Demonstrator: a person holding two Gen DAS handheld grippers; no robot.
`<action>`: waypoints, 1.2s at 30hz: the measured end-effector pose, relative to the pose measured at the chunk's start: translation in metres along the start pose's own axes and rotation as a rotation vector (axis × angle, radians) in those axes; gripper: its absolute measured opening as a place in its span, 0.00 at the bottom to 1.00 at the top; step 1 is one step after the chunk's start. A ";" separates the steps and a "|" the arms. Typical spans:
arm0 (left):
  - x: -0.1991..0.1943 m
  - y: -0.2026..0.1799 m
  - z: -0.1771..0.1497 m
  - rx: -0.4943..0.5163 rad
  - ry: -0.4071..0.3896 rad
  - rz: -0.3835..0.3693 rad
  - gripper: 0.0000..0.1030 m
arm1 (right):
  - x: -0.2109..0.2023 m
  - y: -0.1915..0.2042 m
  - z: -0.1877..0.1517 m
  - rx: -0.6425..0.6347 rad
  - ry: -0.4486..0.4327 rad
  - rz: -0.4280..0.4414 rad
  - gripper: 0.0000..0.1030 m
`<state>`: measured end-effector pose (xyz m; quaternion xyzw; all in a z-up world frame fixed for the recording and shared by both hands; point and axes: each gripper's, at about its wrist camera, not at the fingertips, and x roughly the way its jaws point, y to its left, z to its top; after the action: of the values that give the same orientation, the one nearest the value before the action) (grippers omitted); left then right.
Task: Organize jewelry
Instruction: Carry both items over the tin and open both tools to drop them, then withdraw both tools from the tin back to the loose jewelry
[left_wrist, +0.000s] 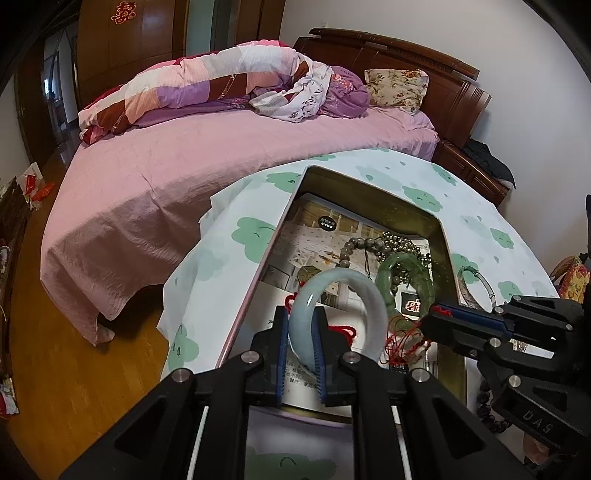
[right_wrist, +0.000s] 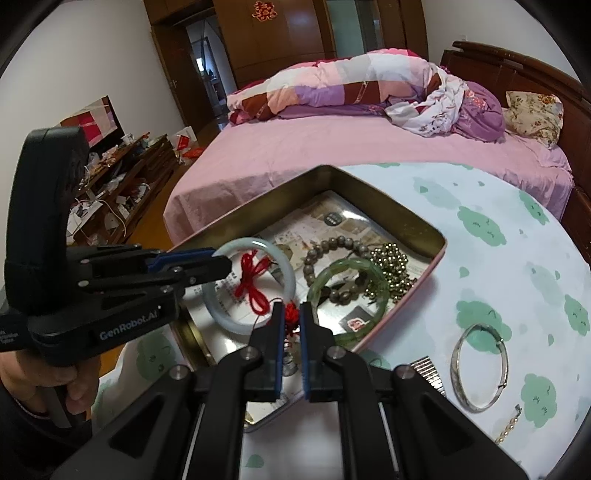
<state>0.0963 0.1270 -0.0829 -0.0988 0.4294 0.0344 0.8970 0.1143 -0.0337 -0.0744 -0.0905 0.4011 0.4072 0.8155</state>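
Pale jade bangle (left_wrist: 334, 317) is pinched by left hand-held gripper (left_wrist: 300, 354) over tin (right_wrist: 373, 184); red knotted cord (right_wrist: 291, 314) is clamped by right hand-held gripper (right_wrist: 291, 341).

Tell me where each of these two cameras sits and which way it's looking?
Left wrist: rides the left tongs, looking down along them at the pale bangle they clamp over the tin; the right tongs enter from the right.
Right wrist: rides the right tongs, shut on a red knotted cord; the left tongs and a hand show at left.
Shared: tin, pale bangle, green bangle, bed.
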 end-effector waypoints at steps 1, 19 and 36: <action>-0.001 0.000 0.000 -0.002 -0.001 0.001 0.12 | 0.000 0.000 0.000 -0.001 0.002 -0.001 0.09; -0.051 -0.007 0.003 -0.073 -0.144 -0.082 0.81 | -0.059 -0.028 -0.024 0.102 -0.120 -0.084 0.76; -0.042 -0.126 -0.038 0.168 -0.051 -0.155 0.81 | -0.123 -0.123 -0.123 0.358 -0.097 -0.342 0.77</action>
<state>0.0594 -0.0032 -0.0554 -0.0553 0.3991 -0.0688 0.9127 0.0905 -0.2450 -0.0884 0.0085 0.4063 0.1896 0.8938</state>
